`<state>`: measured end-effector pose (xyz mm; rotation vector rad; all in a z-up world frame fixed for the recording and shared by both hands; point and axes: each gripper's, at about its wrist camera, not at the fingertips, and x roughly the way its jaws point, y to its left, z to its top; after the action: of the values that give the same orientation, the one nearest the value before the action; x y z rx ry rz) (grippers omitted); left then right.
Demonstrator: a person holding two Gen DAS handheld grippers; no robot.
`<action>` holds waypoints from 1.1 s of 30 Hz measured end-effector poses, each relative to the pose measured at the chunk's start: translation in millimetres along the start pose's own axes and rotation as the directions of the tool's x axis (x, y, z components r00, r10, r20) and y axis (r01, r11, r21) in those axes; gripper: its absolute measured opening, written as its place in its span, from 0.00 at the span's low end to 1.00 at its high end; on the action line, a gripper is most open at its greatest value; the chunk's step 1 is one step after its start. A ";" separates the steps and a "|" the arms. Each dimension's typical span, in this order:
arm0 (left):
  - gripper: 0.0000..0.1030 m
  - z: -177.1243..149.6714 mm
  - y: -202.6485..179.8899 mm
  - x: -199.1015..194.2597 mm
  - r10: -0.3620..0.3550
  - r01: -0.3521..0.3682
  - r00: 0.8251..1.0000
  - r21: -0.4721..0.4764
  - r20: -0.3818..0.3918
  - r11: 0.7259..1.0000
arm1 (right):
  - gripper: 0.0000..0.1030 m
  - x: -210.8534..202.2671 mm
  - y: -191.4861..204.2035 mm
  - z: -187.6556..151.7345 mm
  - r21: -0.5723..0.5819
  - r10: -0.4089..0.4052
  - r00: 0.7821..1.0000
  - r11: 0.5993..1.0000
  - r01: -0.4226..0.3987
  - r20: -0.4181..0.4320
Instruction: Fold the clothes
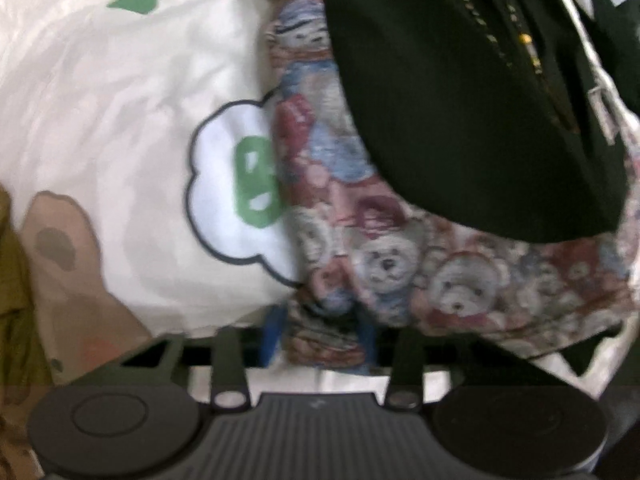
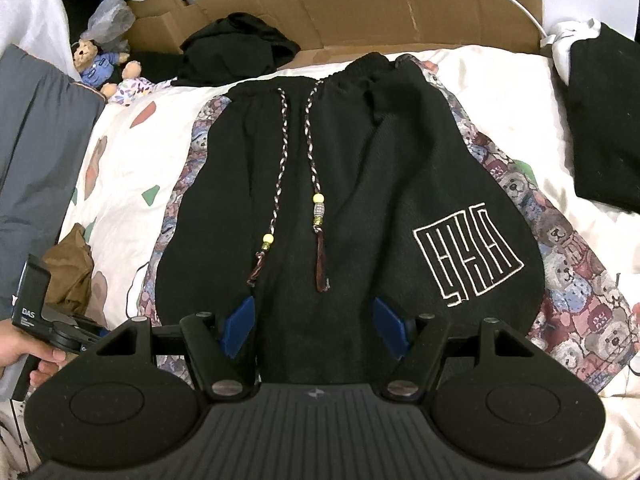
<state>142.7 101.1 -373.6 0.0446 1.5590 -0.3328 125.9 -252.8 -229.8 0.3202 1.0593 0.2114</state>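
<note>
Left wrist view first: the left gripper [image 1: 320, 336] points straight down at the bed, and its blue pads [image 1: 272, 336] have the edge of the teddy-bear print fabric [image 1: 400, 264] bunched between them. Looks clamped on that printed edge to me, though the frame is blurry, so I can't say how firm the pinch is. The fabric is the patterned side panel of the black shorts [image 1: 460, 100], which lie flat on the white cartoon-print bedsheet [image 1: 120, 120]. My read is that this is the grab step, taking a corner hem before the first fold. Next move probably calls for lifting that edge without the black layer slipping out.

Right wrist view: the right gripper [image 2: 316, 324] hovers low over the bottom hem of the same shorts [image 2: 360, 200], jaws standing well apart, blue pads either side of the black cloth with nothing pinched. It needs to come down and close on the hem so both sides lift together. The shorts lie spread out, waistband away from the camera, with two braided drawstrings [image 2: 312, 160] carrying yellow beads and tassels trailing down the front, a white line logo [image 2: 468, 252] on one leg, and bear-print panels down both sides. The person's hand [image 2: 24, 356] holding the other tool shows at the edge. Those drawstrings could flop around mid-fold.
</note>
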 end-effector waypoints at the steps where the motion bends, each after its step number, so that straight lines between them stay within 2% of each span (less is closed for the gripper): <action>1: 0.30 0.1 0.6 0.2 -0.002 0.002 1.000 -0.002 -0.002 1.000 | 0.69 -1.3 -0.8 0.9 0.003 -0.003 1.000 1.000 0.003 0.001; 5: 0.34 -0.2 3.6 -2.1 0.011 -0.011 1.000 -0.008 0.008 1.000 | 0.69 -4.4 1.5 1.8 -0.005 0.007 1.000 1.000 -0.007 0.006; 11: 0.34 3.0 16.3 -11.0 0.001 0.001 0.999 -0.037 0.038 0.999 | 0.69 -1.6 3.7 0.2 -0.012 0.011 1.000 1.000 -0.011 -0.009; 14: 0.34 -0.5 22.2 -2.4 -0.012 0.014 1.000 -0.056 0.028 0.998 | 0.69 0.7 4.7 -0.8 -0.014 0.015 1.000 1.000 -0.015 -0.018; 16: 0.37 -3.8 21.0 5.0 -0.023 0.024 1.000 -0.052 0.016 0.998 | 0.69 2.5 6.0 -1.6 -0.016 0.018 1.000 1.000 -0.018 -0.026; 18: 0.48 -7.2 15.0 8.8 -0.027 0.027 0.999 -0.006 0.033 1.000 | 0.69 4.3 7.3 -2.2 -0.015 0.022 0.999 1.000 -0.022 -0.034; 19: 0.48 -8.5 12.2 9.8 -0.029 0.028 0.999 0.019 0.038 0.999 | 0.69 4.6 7.7 -2.3 -0.011 0.023 0.999 1.000 -0.023 -0.035; 20: 0.46 -8.8 11.6 9.9 -0.024 0.023 0.999 0.027 0.036 0.999 | 0.69 4.7 8.2 -2.5 -0.006 0.025 0.999 1.000 -0.025 -0.036; 21: 0.29 -9.0 11.2 10.0 -0.019 0.018 0.999 0.033 0.034 0.999 | 0.69 4.0 9.0 -2.8 -0.001 0.031 0.999 1.000 -0.031 -0.033; 22: 0.17 -8.4 13.9 9.8 -0.022 0.021 1.000 0.035 0.019 0.999 | 0.69 2.4 10.1 -3.1 0.002 0.037 0.999 0.999 -0.037 -0.030; 23: 0.09 -7.6 17.0 9.5 -0.041 0.041 0.999 0.023 0.008 0.999 | 0.69 0.2 11.2 -3.7 0.002 0.043 0.999 0.999 -0.043 -0.026; 24: 0.05 -7.3 18.2 7.4 -0.046 0.046 0.999 0.025 0.002 0.999 | 0.69 -2.5 12.0 -4.5 0.001 0.048 0.999 0.999 -0.048 -0.022; 28: 0.03 -5.1 27.0 -11.3 -0.054 0.054 0.999 0.044 -0.007 0.998 | 0.69 -12.6 13.2 -7.3 -0.005 0.052 0.999 0.999 -0.052 -0.012; 33: 0.03 -3.5 62.3 -46.7 0.030 -0.029 0.999 -0.038 0.043 0.999 | 0.69 -19.0 14.3 -9.3 -0.012 0.055 0.998 0.998 -0.055 -0.013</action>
<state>155.1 169.8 -339.0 0.0310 1.5191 -0.2794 108.4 -244.1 -213.3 0.3376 1.0622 0.2690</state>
